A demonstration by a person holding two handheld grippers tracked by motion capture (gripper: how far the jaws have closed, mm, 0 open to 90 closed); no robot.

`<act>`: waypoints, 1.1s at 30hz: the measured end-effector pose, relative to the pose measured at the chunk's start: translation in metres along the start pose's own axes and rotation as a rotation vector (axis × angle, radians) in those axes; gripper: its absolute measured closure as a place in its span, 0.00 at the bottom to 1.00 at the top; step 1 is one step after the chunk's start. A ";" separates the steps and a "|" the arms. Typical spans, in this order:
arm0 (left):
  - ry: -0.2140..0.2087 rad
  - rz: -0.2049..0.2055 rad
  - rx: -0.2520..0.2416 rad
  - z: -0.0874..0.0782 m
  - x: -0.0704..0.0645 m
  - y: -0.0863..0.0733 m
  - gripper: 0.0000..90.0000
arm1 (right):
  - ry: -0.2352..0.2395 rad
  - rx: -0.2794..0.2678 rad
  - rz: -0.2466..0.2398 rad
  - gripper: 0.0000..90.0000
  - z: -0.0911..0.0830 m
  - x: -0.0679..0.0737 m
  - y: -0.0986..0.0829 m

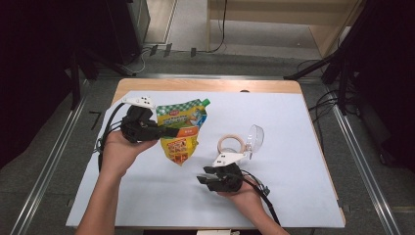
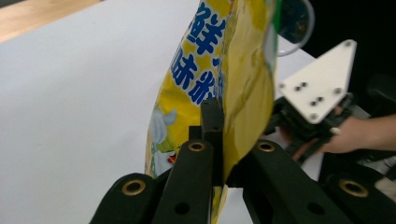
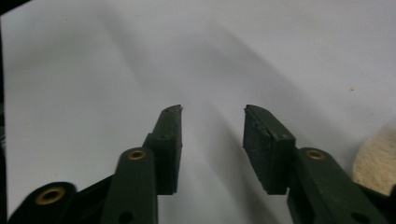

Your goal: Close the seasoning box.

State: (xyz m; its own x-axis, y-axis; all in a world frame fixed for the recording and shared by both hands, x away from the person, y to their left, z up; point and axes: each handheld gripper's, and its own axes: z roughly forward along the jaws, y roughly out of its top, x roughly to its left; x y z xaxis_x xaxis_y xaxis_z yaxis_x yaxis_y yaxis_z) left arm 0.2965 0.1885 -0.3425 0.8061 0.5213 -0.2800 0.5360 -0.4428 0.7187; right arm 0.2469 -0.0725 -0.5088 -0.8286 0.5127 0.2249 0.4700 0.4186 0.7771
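Note:
A yellow refill pouch (image 1: 182, 147) with a green cap hangs above the white sheet, held by its side in my left gripper (image 1: 175, 131). In the left gripper view the black jaws (image 2: 218, 140) are shut on the edge of the pouch (image 2: 205, 65), which bears blue lettering. My right gripper (image 1: 202, 177) rests low over the sheet near the front and points left. Its jaws (image 3: 212, 126) stand open with nothing between them. The right gripper's white plate (image 2: 317, 84) also shows beyond the pouch in the left gripper view.
A wooden ring (image 1: 228, 143) and a clear plastic dome lid (image 1: 255, 138) lie just behind the right gripper. The white sheet (image 1: 293, 127) covers a wooden table (image 1: 205, 85). A blurred beige shape (image 3: 378, 163) sits at the right edge of the right gripper view.

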 end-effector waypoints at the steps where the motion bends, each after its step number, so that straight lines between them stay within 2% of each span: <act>1: -0.013 0.005 0.004 0.001 -0.003 0.001 1.00 | -0.027 0.002 -0.006 0.78 0.001 0.000 -0.001; 2: -0.020 0.010 0.009 0.001 -0.005 0.001 1.00 | -0.027 0.002 -0.006 0.78 0.001 0.000 -0.001; 4: -0.024 0.033 0.019 0.002 -0.011 0.003 1.00 | -0.044 -0.008 -0.007 0.84 0.000 -0.001 0.000; 5: -0.022 0.040 0.023 0.002 -0.014 0.003 1.00 | -0.054 -0.032 -0.005 0.91 0.000 -0.002 0.001; 9: -0.036 0.061 0.039 0.002 -0.023 0.005 1.00 | -0.079 -0.044 -0.008 0.95 -0.001 -0.005 0.001; 13: -0.073 0.074 0.046 0.002 -0.031 0.008 1.00 | -0.094 -0.055 0.000 0.93 -0.001 -0.006 0.002; 14: -0.095 0.079 0.047 0.002 -0.035 0.009 1.00 | -0.097 -0.056 -0.001 0.93 -0.001 -0.006 0.002; 16: -0.110 0.082 0.049 0.002 -0.036 0.009 1.00 | -0.103 -0.064 -0.010 0.88 -0.001 -0.006 0.001; 17: -0.142 0.084 0.053 0.003 -0.039 0.010 1.00 | -0.113 -0.074 -0.022 0.87 -0.001 -0.006 0.001; 18: -0.142 0.084 0.053 0.003 -0.039 0.010 1.00 | -0.113 -0.074 -0.022 0.87 -0.001 -0.006 0.001; 19: -0.163 0.081 0.055 0.004 -0.040 0.010 1.00 | -0.115 -0.091 -0.040 0.86 -0.001 -0.005 0.001; 20: -0.190 0.059 0.065 0.007 -0.039 0.010 1.00 | -0.120 -0.128 -0.069 0.84 -0.002 -0.002 0.002; 22: -0.208 0.048 0.074 0.011 -0.038 0.009 1.00 | -0.116 -0.151 -0.104 0.82 -0.003 0.002 0.003; 23: -0.197 0.049 0.079 0.012 -0.038 0.009 1.00 | -0.123 -0.146 -0.135 0.82 -0.003 0.004 0.003; 25: -0.174 0.038 0.087 0.014 -0.037 0.009 1.00 | -0.116 -0.153 -0.168 0.81 -0.004 0.009 0.003; 27: -0.170 0.019 0.076 0.016 -0.037 0.009 1.00 | -0.112 -0.130 -0.195 0.82 -0.002 0.015 0.004; 29: -0.152 0.004 0.061 0.017 -0.037 0.010 1.00 | -0.092 -0.115 -0.189 0.83 -0.001 0.020 0.004; 32: -0.108 -0.008 0.047 0.019 -0.039 0.011 0.98 | -0.038 -0.093 -0.135 0.83 0.002 0.026 0.006; 33: -0.108 -0.008 0.047 0.019 -0.039 0.011 0.96 | -0.038 -0.093 -0.135 0.83 0.002 0.026 0.006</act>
State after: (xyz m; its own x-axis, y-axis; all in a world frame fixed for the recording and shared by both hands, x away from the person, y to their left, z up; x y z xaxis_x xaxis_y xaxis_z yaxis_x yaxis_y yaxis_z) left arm 0.2755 0.1493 -0.3354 0.8229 0.4442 -0.3543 0.5514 -0.4738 0.6866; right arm 0.2287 -0.0554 -0.4996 -0.8693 0.4851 0.0943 0.3239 0.4152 0.8501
